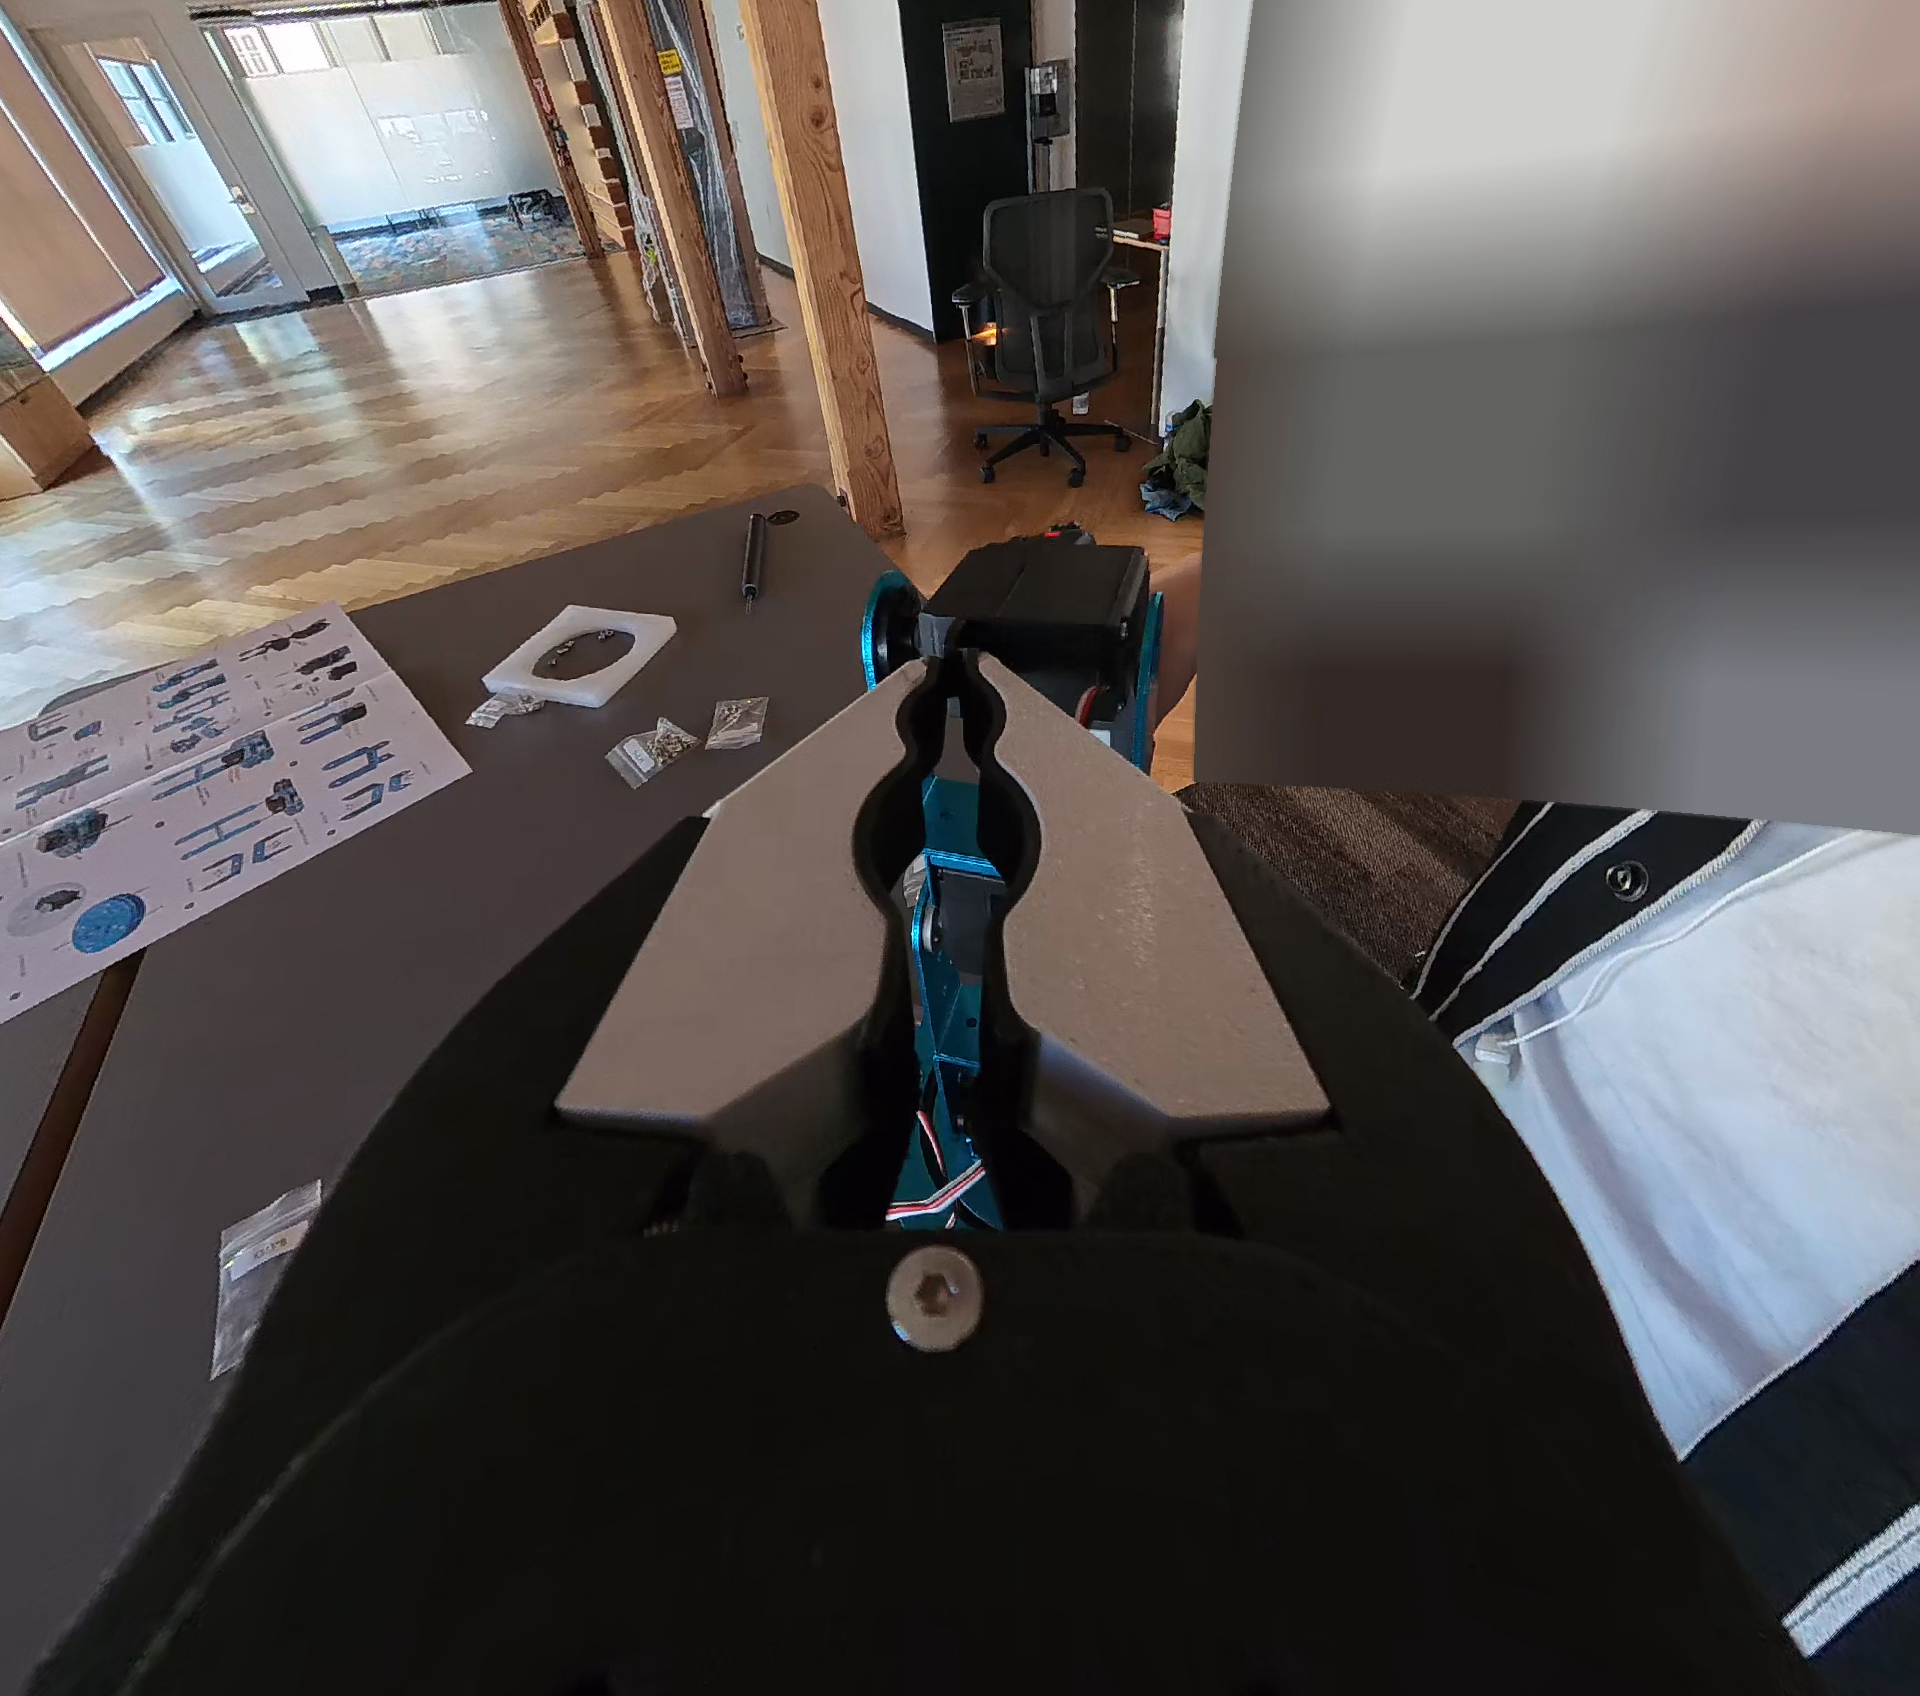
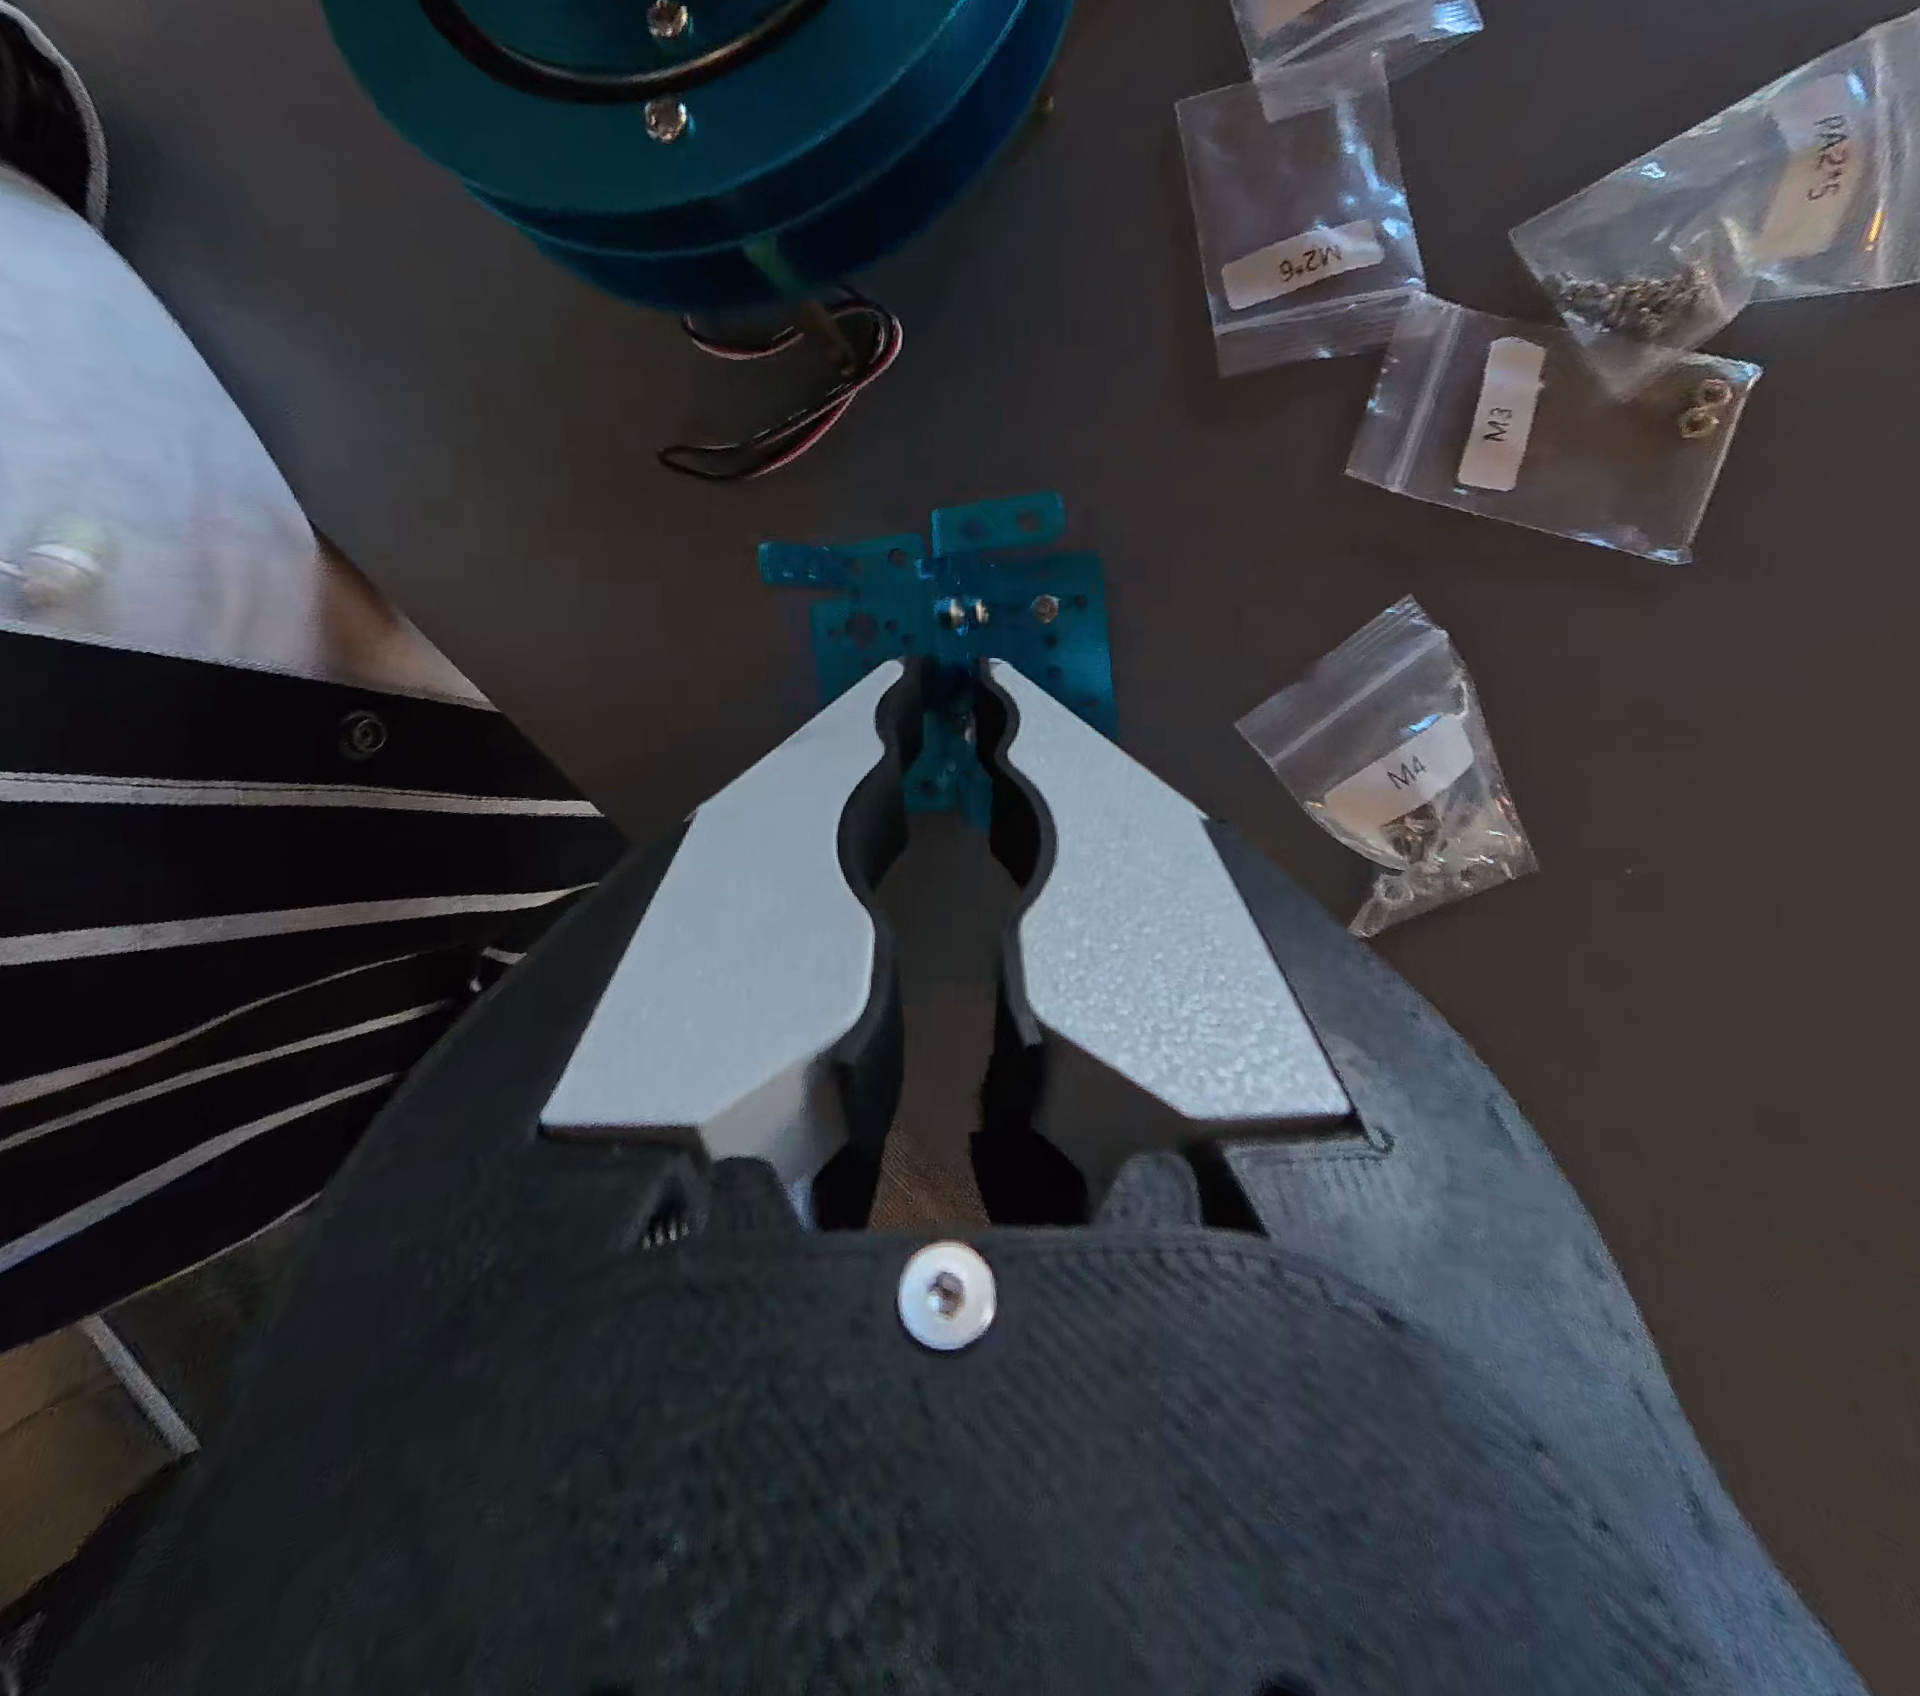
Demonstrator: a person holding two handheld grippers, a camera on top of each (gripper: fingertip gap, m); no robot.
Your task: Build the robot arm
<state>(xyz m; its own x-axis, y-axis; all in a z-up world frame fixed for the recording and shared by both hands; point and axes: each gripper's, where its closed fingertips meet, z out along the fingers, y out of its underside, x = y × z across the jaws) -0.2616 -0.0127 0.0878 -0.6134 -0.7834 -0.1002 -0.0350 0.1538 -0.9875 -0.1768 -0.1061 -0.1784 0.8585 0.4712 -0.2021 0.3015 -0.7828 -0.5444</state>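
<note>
My left gripper (image 1: 948, 659) is shut on a black servo block (image 1: 1039, 597) that belongs to a blue metal bracket assembly (image 1: 951, 950), held above the dark table (image 1: 436, 971). The blue frame and its red, white and black wires run down between the jaws. My right gripper (image 2: 948, 670) is shut on a flat blue perforated bracket (image 2: 997, 607), just over the dark table (image 2: 520, 399). A round blue base (image 2: 707, 88) with a square opening and trailing wires stands beyond the right gripper.
Several small clear bags of screws (image 2: 1299, 233) lie right of the blue base; one bag (image 2: 1403, 773) lies beside the right gripper. In the left wrist view there are an instruction sheet (image 1: 187, 773), a white foam piece (image 1: 582, 654), a black screwdriver (image 1: 750, 555) and a person's striped top (image 1: 1714, 1127). My right fingertips sit around 30 cm from my left ones.
</note>
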